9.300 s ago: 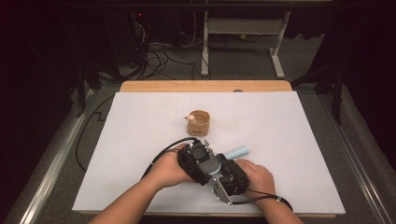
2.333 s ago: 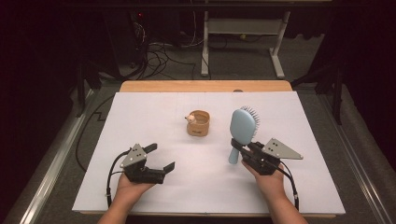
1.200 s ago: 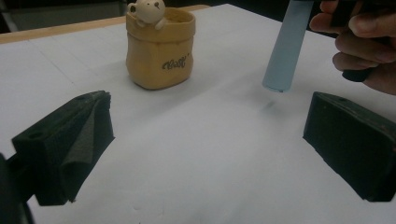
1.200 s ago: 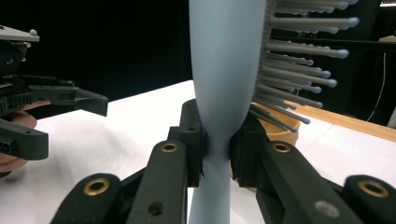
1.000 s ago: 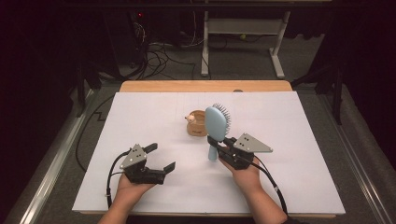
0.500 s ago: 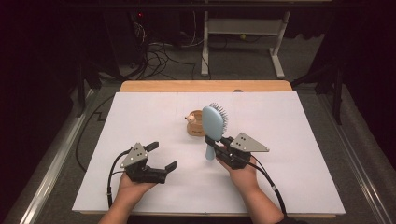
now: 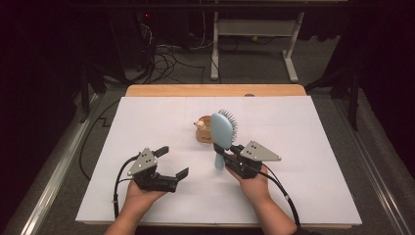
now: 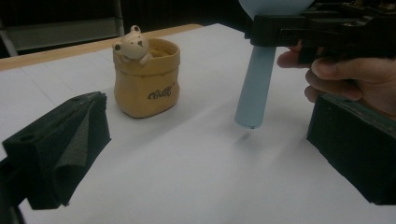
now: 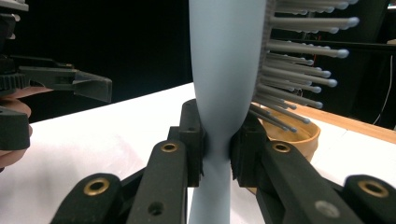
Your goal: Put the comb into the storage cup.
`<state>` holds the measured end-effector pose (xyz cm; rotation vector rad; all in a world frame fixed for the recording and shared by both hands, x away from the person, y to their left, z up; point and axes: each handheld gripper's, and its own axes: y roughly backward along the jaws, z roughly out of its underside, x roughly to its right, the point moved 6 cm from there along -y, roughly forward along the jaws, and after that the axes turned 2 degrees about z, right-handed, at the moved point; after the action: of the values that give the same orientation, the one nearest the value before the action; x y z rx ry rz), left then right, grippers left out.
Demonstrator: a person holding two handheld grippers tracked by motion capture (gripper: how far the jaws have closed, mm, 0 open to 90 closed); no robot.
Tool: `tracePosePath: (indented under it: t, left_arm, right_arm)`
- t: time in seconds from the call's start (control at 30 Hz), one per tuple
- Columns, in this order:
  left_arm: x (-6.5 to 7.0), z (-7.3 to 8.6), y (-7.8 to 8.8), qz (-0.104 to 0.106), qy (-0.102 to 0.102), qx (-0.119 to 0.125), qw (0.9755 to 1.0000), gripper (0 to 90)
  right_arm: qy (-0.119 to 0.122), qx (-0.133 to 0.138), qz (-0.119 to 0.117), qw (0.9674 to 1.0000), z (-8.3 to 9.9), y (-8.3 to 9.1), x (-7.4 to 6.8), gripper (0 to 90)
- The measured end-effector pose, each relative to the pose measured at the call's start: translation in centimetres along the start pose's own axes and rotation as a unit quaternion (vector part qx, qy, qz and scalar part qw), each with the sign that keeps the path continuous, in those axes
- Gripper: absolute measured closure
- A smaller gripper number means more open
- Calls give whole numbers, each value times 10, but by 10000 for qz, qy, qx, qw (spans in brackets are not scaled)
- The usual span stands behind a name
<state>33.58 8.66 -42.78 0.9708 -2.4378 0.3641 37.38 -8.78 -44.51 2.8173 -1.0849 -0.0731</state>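
A light blue hairbrush (image 7: pixel 222 131) stands upright, bristles facing right, just in front of a tan cup (image 7: pixel 202 133) with a small bear on its rim. My right gripper (image 7: pixel 224 153) is shut on the brush's neck, the pads (image 9: pixel 194 140) pressing both sides of the handle (image 9: pixel 217 154). In the left gripper view the handle end (image 8: pixel 252 93) hangs slightly above the table, right of the cup (image 8: pixel 147 79). My left gripper (image 7: pixel 173 161) is open and holds nothing, low over the table at front left, and its jaws stand wide apart (image 8: pixel 208 121).
A white sheet (image 7: pixel 303 147) covers the table, with a wooden strip (image 7: pixel 215 90) along the far edge. Cables (image 7: pixel 166 58) and a metal stand (image 7: pixel 254 49) lie on the floor beyond. The left gripper (image 9: pixel 70 81) shows at the left in the right gripper view.
Earlier both hands were together at the front. The right gripper has since carried the upright brush leftward to the cup. Over the last second, the brush barely shifted.
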Motion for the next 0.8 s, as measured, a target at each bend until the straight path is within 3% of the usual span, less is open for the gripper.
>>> tracePosePath:
  t: [0.37,0.8]
  left_arm:
    - [3,1,-5,-28,-73,-46,10000,3]
    - [13,-6,-10,97,-66,-7,9999,3]
  right_arm:
    - [-35,16,-110,9999,1,0,-5,784]
    - [-53,2,-11,10000,1,0,-2,784]
